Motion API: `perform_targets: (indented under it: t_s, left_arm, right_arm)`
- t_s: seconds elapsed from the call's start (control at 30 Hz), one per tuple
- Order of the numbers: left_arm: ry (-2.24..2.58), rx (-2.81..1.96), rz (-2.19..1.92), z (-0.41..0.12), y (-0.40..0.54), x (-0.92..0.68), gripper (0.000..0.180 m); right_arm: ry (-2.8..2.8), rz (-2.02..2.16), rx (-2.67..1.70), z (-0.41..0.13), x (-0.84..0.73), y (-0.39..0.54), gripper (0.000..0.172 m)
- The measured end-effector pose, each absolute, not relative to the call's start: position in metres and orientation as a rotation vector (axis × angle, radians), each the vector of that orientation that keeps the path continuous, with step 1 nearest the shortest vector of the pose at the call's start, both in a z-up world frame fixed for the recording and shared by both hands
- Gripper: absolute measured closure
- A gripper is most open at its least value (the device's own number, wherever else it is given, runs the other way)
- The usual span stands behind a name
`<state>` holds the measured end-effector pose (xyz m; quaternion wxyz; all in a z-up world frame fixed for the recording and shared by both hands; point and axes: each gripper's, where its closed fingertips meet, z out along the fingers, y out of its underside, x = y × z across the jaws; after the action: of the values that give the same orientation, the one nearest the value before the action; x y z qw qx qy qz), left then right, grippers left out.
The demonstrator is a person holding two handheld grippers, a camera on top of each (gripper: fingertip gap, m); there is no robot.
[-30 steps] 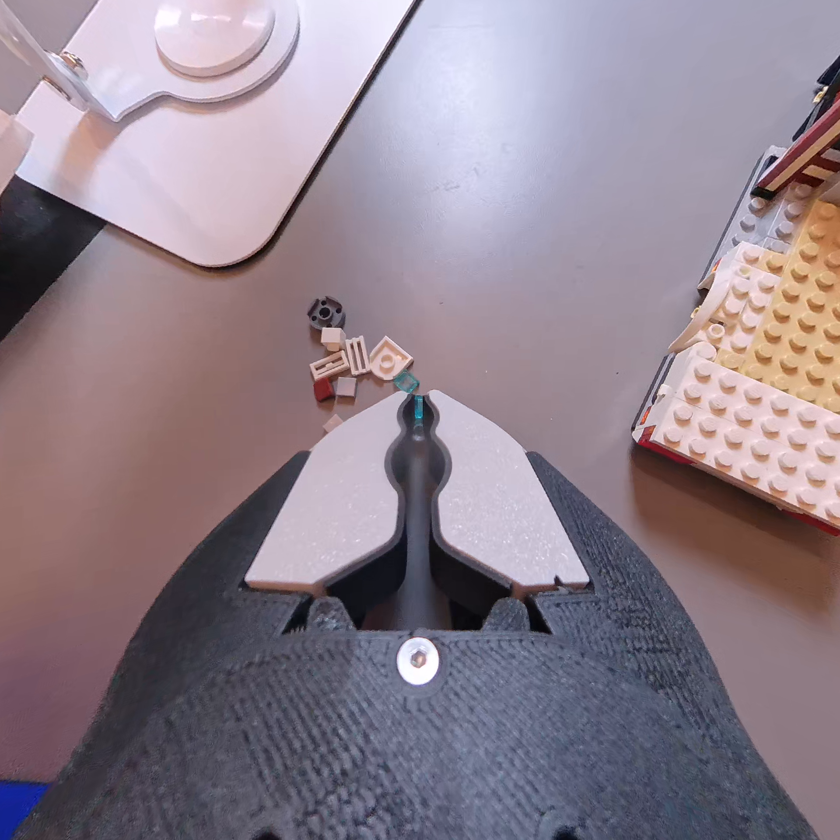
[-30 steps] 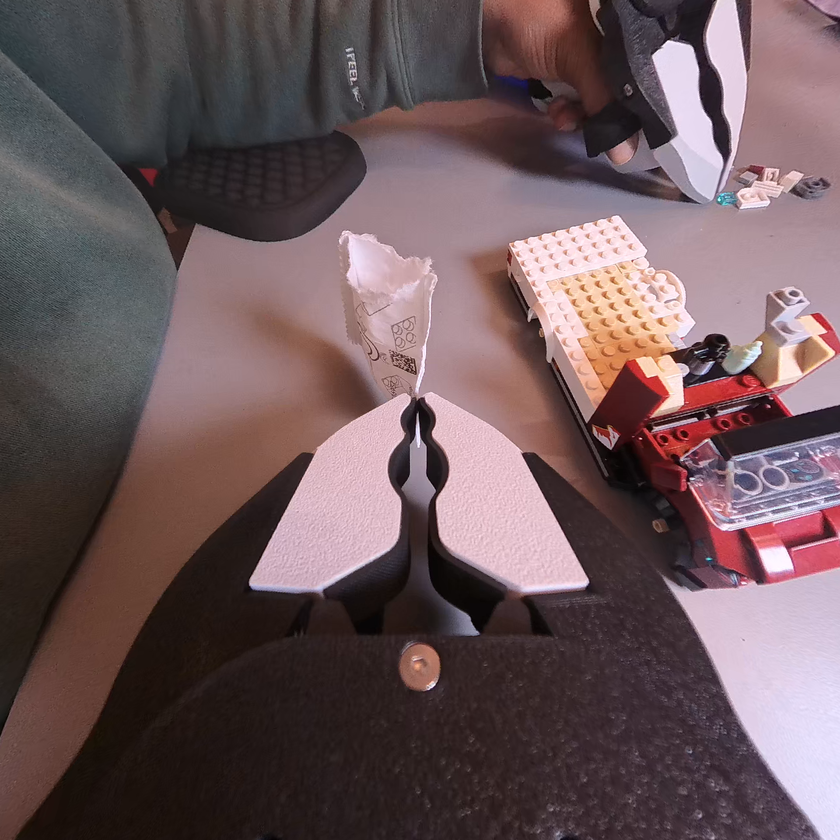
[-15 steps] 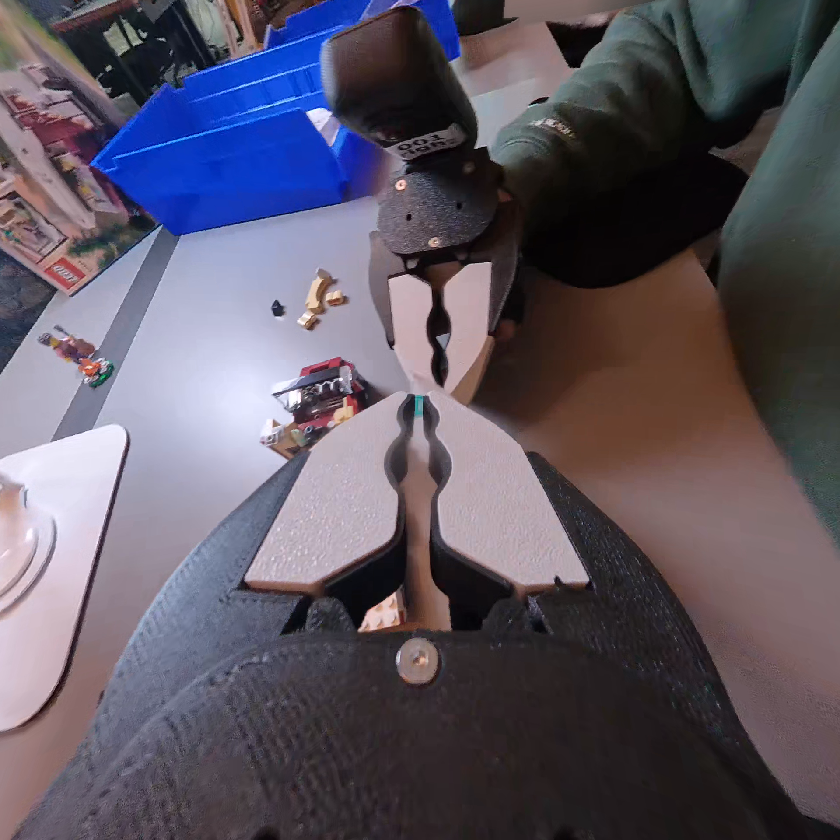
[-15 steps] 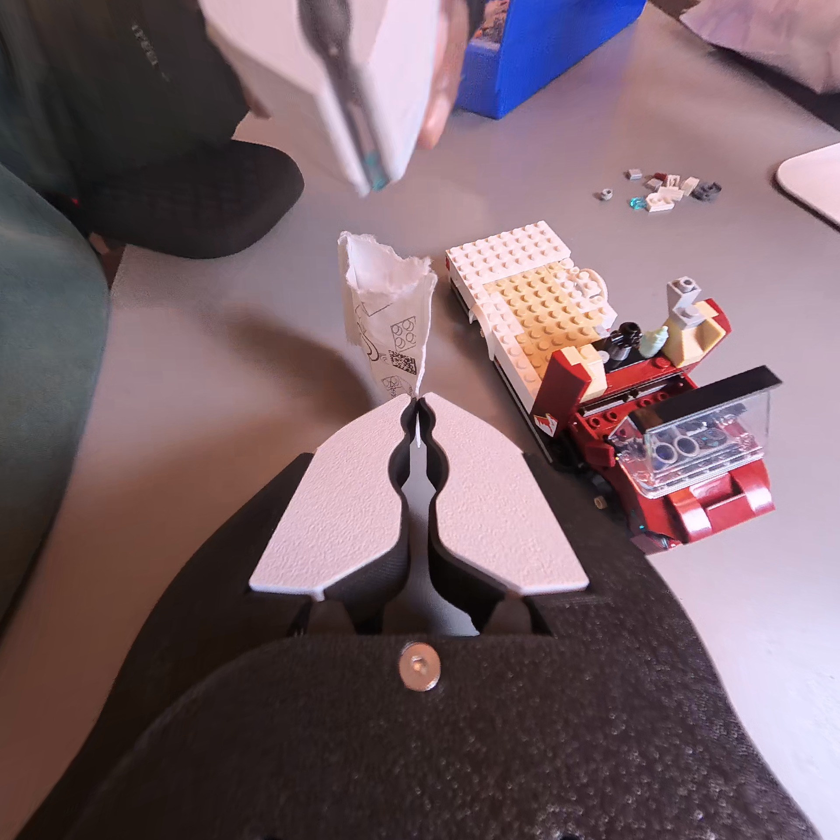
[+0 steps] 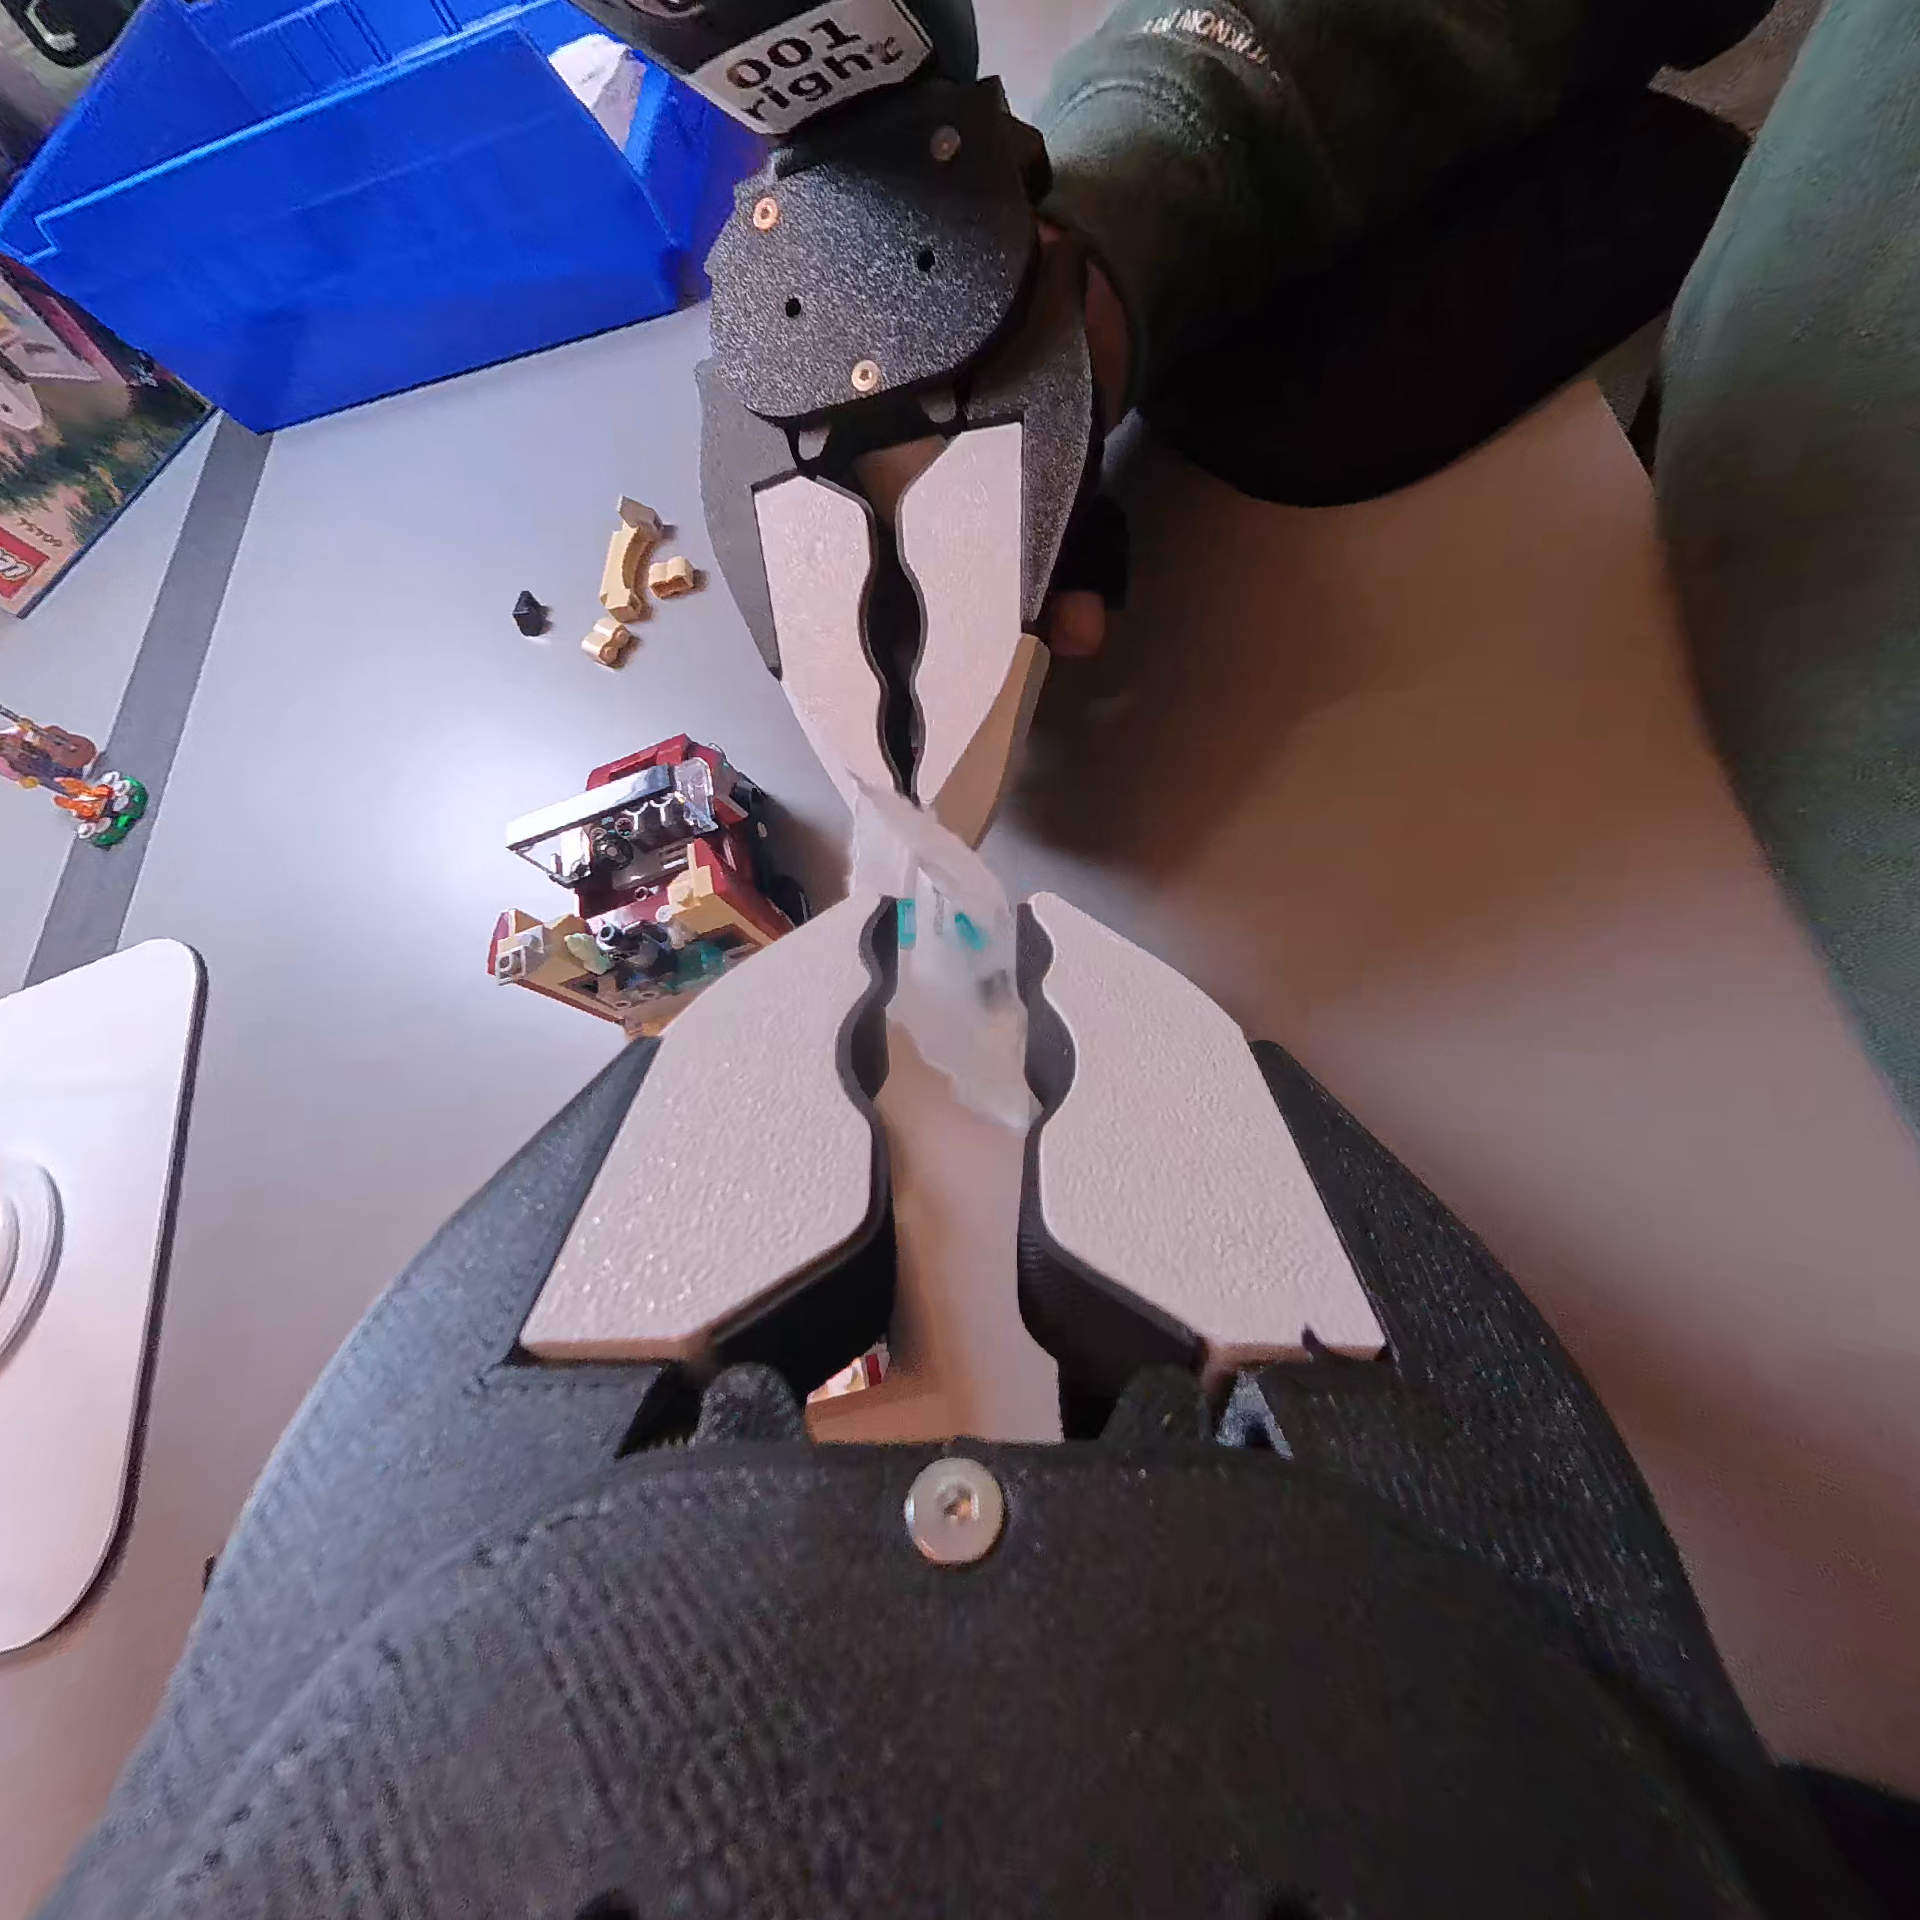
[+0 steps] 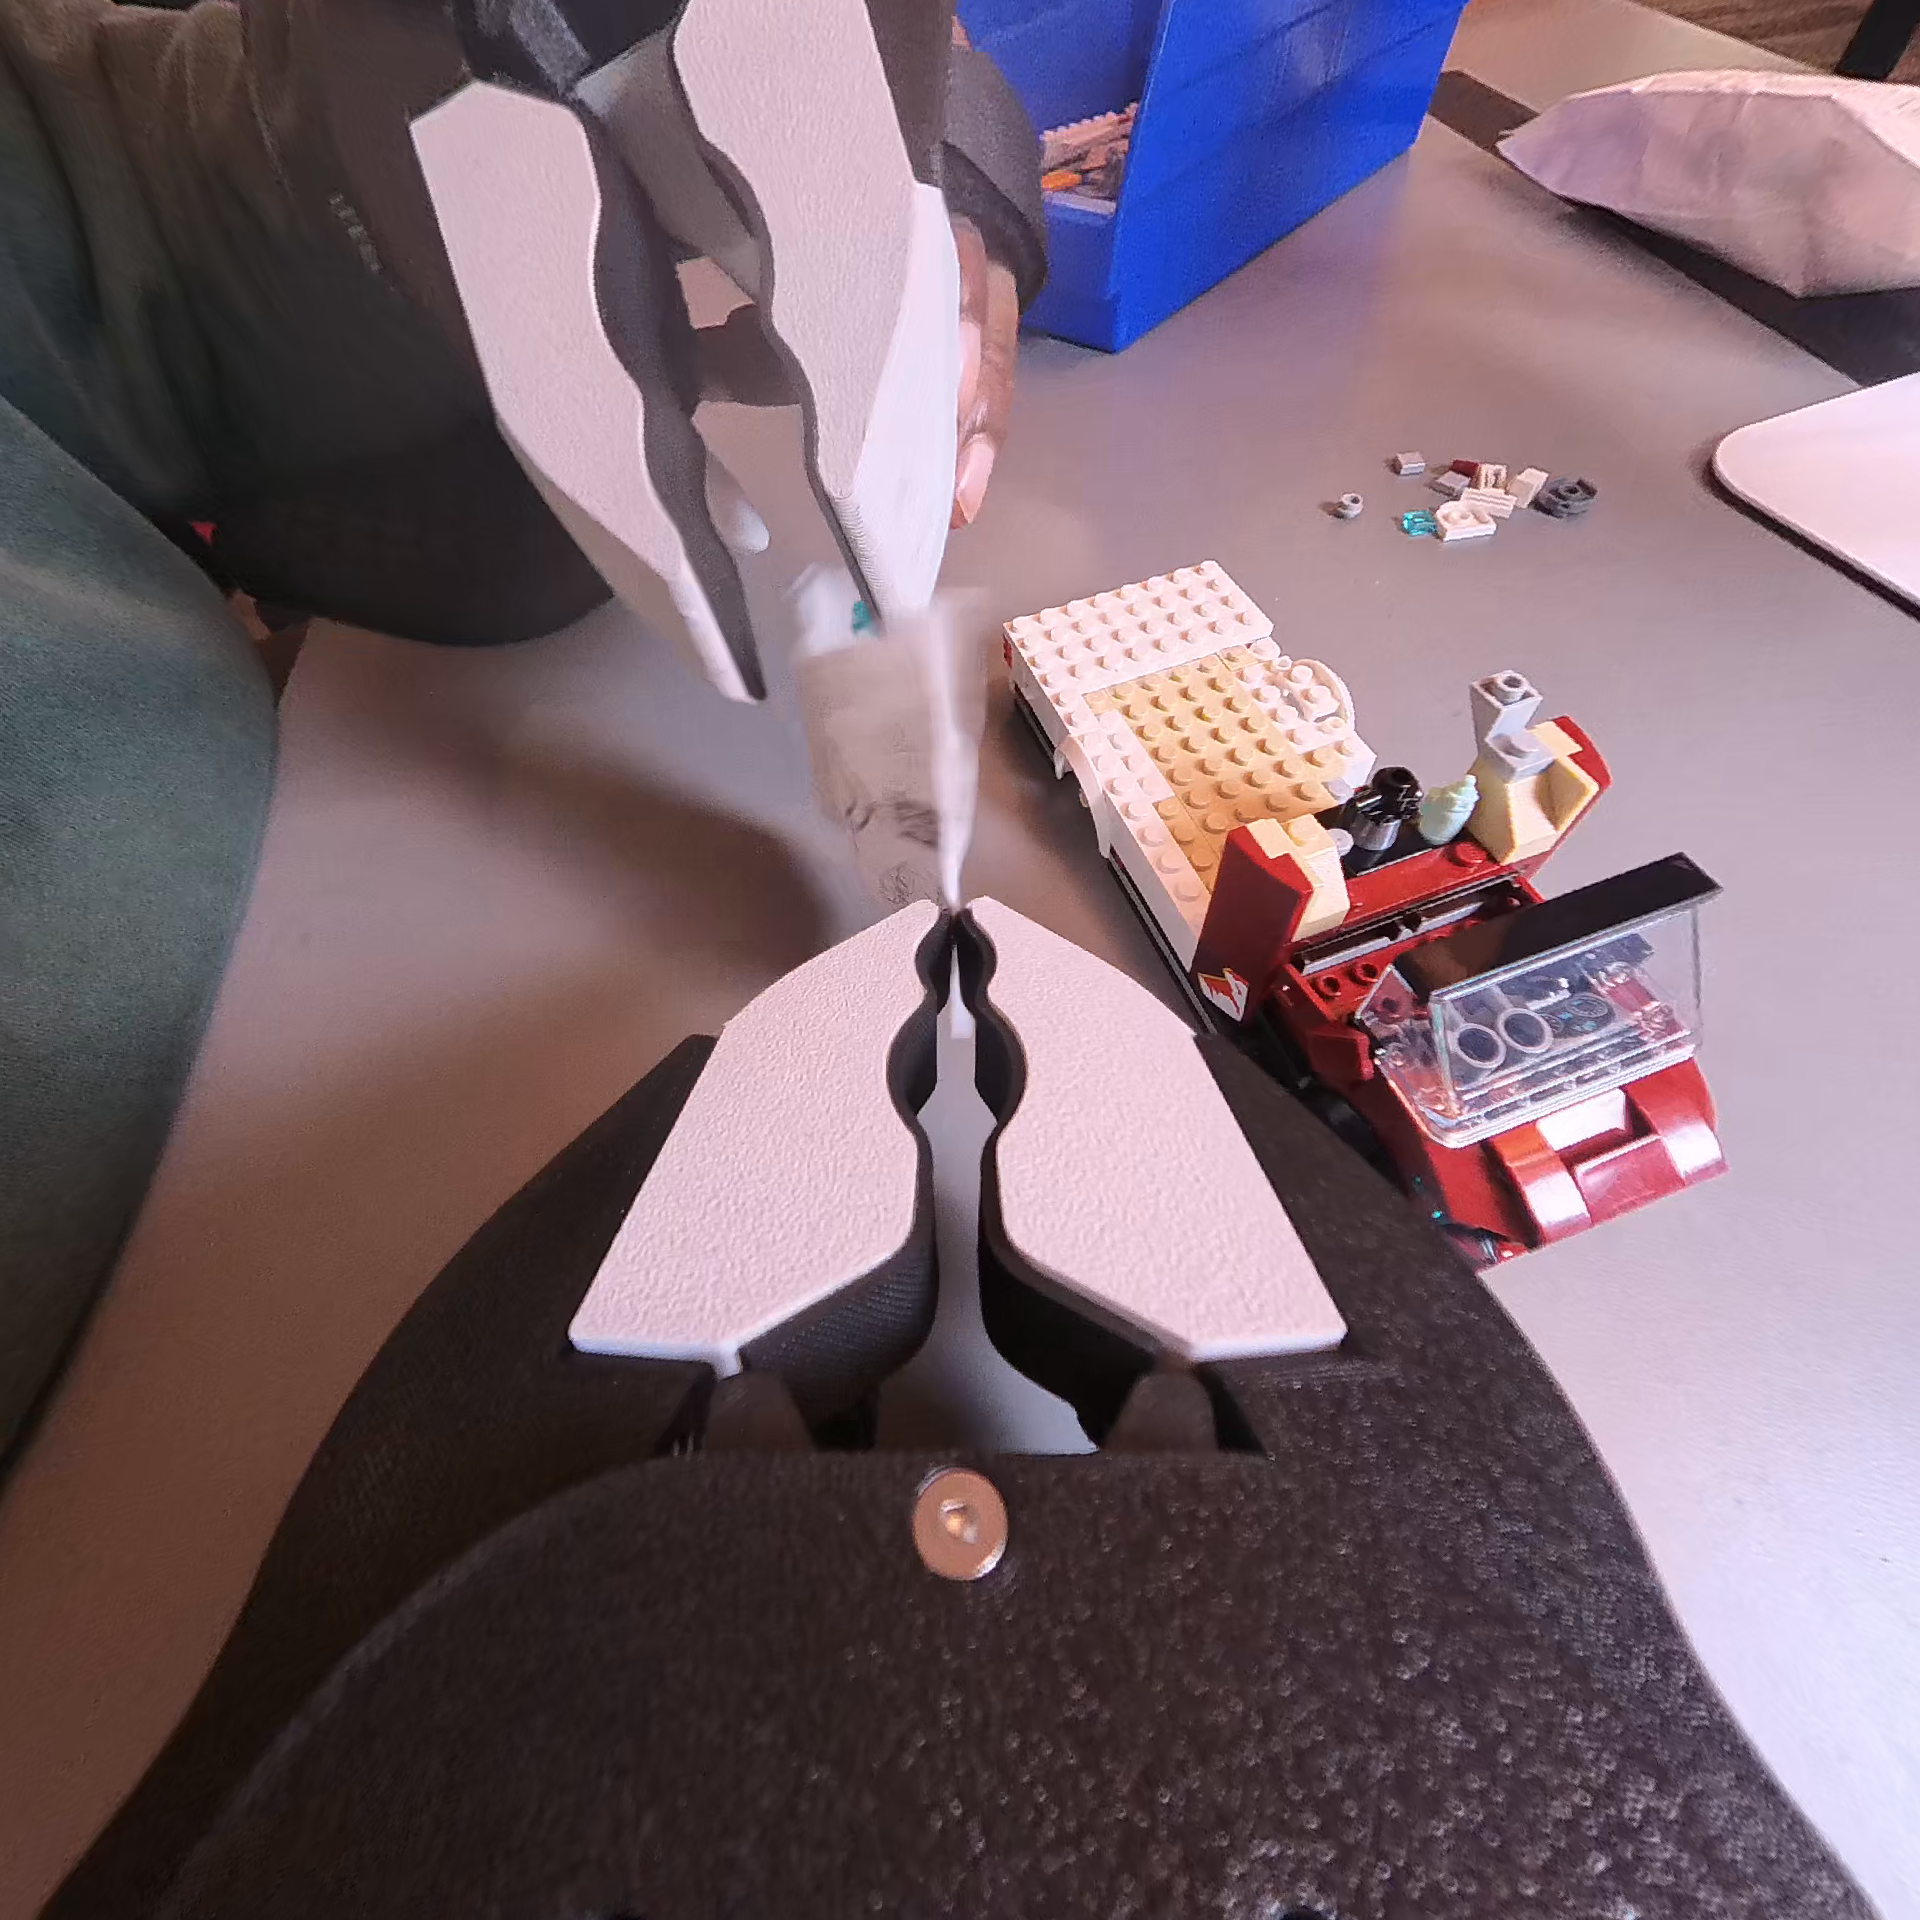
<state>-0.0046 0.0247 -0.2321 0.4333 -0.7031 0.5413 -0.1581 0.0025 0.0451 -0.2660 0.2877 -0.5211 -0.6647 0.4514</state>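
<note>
- Clenched hard, the right gripper (image 6: 958, 914) has its two white fingertips pinched on the bottom edge of a small torn white paper bag with black printing (image 6: 914, 748), which stands up and away from it, blurred.
- Parted, the left gripper (image 5: 951, 920) has its fingers spread to either side of the bag's open top; the paper sits in the gap between them, and I cannot tell whether either pad touches it.
- Two small translucent teal pieces (image 5: 940, 925) show at the bag's mouth, just at the left gripper's tips; whether they are inside the bag or against a finger is too blurred to tell.
- From the left wrist view the right gripper (image 5: 914, 795) points back towards the camera, tip to tip with the left one, the bag bridging the two.
- Each gripper is held by a hand in a dark green sleeve (image 5: 1351, 208).
- On the grey table (image 6: 468, 935), just right of the bag, sits a dark red, tan and white brick-built vehicle with a clear windscreen (image 6: 1351, 883).
- Beyond it lies a little cluster of loose grey, white and teal bricks (image 6: 1475, 494).
- A few tan curved bricks and one black piece (image 5: 623, 592) lie apart on the table.
- Blue plastic bins (image 5: 343, 208) stand at the far side.
- A white rounded base plate (image 5: 83, 1247) rests at the table's edge.
</note>
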Motion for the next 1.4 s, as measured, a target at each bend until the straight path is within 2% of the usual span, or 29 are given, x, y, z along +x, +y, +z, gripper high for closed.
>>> perform_targets:
  t_s: [0.2, 0.57, 0.7, 0.97, 1.27, 1.4]
  left_arm:
    - [1.405, -1.771, -0.367, -0.239, 0.019, -0.006, 0.151]
    - [1.47, -1.803, -0.299, -0.235, 0.009, -0.025, 0.16]
    - [1.448, -1.793, -0.281, -0.231, 0.011, -0.023, 0.154]
    - [1.534, -1.781, -0.226, -0.256, 0.014, -0.003, 0.143]
    - [1.348, -1.658, -0.364, -0.222, 0.021, 0.009, 0.143]
    - [1.329, -1.695, -0.319, -0.228, 0.028, -0.002, 0.142]
  right_arm:
    - [-1.747, 1.235, -1.407, -0.263, 0.002, 0.048, 0.171]
    - [-1.736, 1.254, -1.421, -0.263, 0.002, 0.05, 0.171]
    - [-1.741, 1.254, -1.423, -0.264, 0.002, 0.049, 0.171]
    - [-1.742, 1.254, -1.423, -0.264, 0.002, 0.049, 0.171]
    - [-1.75, 1.239, -1.452, -0.267, 0.002, 0.051, 0.171]
    - [-1.751, 1.243, -1.442, -0.267, 0.002, 0.05, 0.171]
